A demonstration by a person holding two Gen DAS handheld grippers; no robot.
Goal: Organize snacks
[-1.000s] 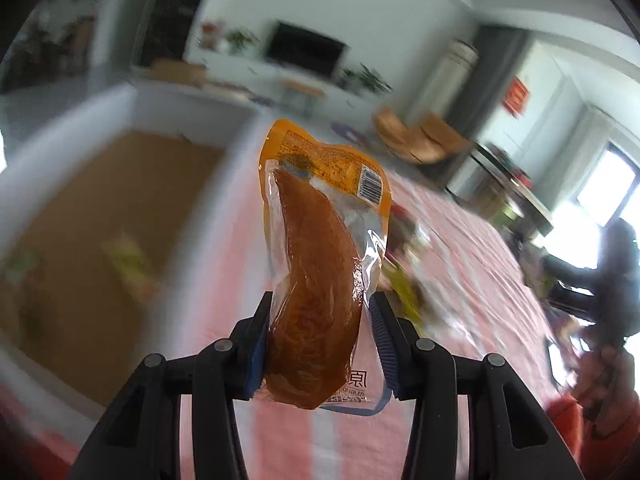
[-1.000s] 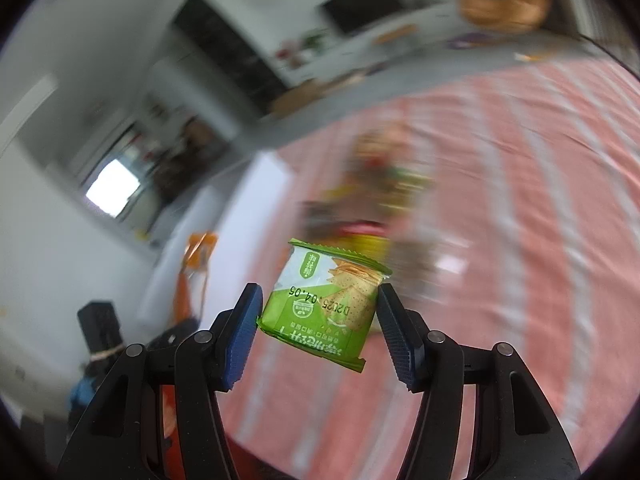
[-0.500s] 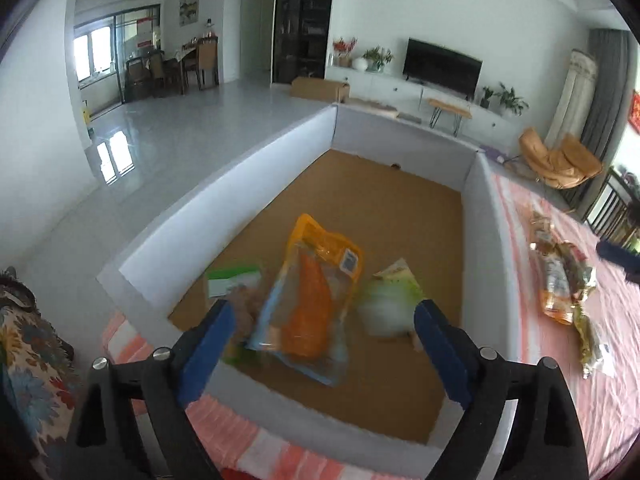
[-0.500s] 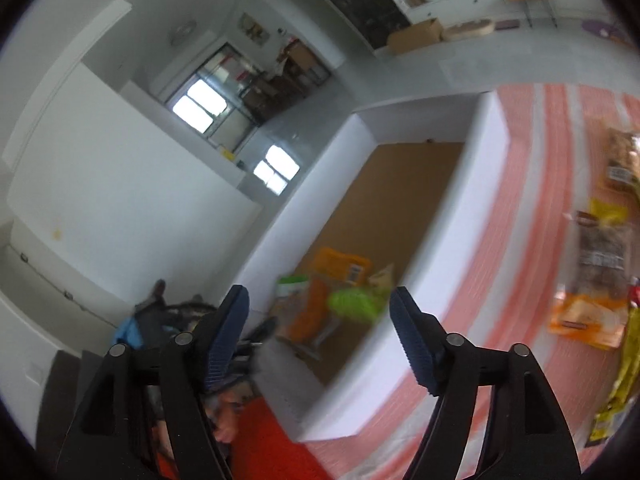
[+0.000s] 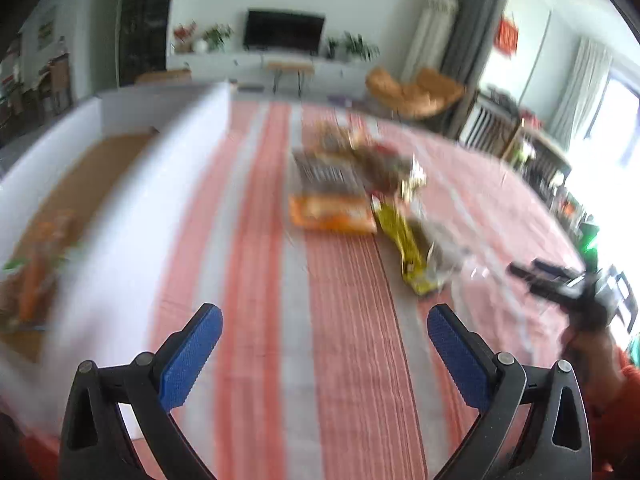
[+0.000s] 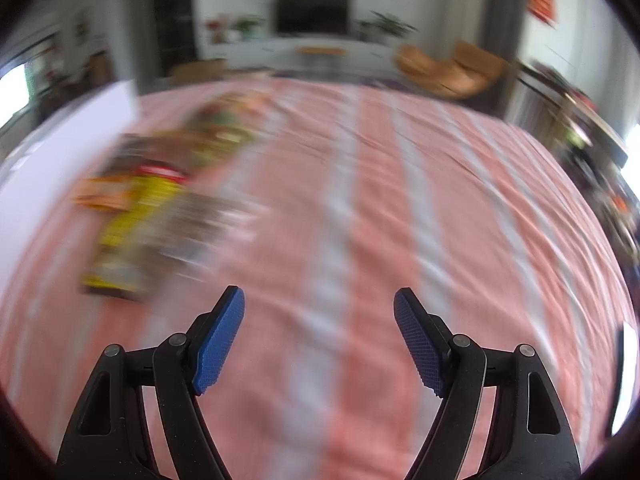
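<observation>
1. blue-padded left gripper (image 5: 324,330): jaws just opened wide, nothing between them.
2. blue-padded right gripper (image 6: 319,320): jaws apart, empty.
3. blurred pile of snack packets (image 5: 360,196) lies on the red-and-white striped cloth (image 5: 344,340), beside the white-walled box (image 5: 160,184).

A red-and-white striped cloth (image 5: 340,320) covers the whole work surface. Against the far white wall, a dark television (image 5: 283,34) stands on a long, low white cabinet (image 5: 248,62), with potted plants (image 5: 356,49) either side of it. A small wooden bench (image 5: 289,67) sits just before the cabinet. To the right, orange-tan lounge chairs (image 5: 414,92) stand near grey curtains (image 5: 472,20) and a red wall hanging (image 5: 505,38).
</observation>
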